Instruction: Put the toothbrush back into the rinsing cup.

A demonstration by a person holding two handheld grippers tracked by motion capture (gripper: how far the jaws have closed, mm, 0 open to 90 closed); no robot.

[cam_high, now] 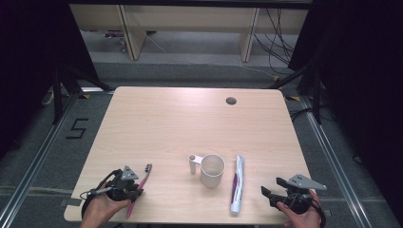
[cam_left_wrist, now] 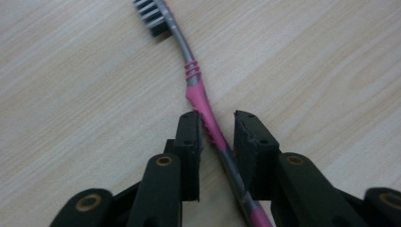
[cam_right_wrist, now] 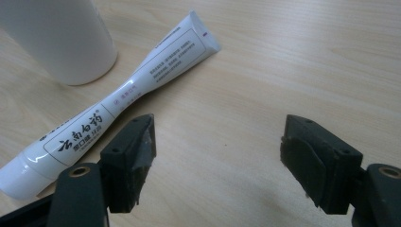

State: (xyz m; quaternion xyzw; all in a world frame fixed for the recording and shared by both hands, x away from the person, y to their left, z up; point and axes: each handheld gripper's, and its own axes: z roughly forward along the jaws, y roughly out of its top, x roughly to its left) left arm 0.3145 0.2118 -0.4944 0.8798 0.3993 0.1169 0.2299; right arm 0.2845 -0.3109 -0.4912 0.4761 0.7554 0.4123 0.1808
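1. The wooden table is carrying everything along its near edge, within easy reach of both of my hands.
2. The white cup is standing upright at about 6 o'clock from the table's middle, mouth open and handle pointing to 9 o'clock; I judge it is waiting to receive the toothbrush.
3. The toothpaste tube is lying flat just at 3 o'clock of the cup, cap end toward me.
4. My right gripper is hovering at 3 o'clock of the tube, jaws spread wide and holding nothing, probably parked out of the way.
5. My left gripper is sitting low at 9 o'clock of the cup, its jaws straddling the handle with a little gap on each side, not yet pinching.
6. The pink toothbrush is lying on the table, bristles pointing to 12 o'clock, away from me, so I am taking it mid-handle for balance.
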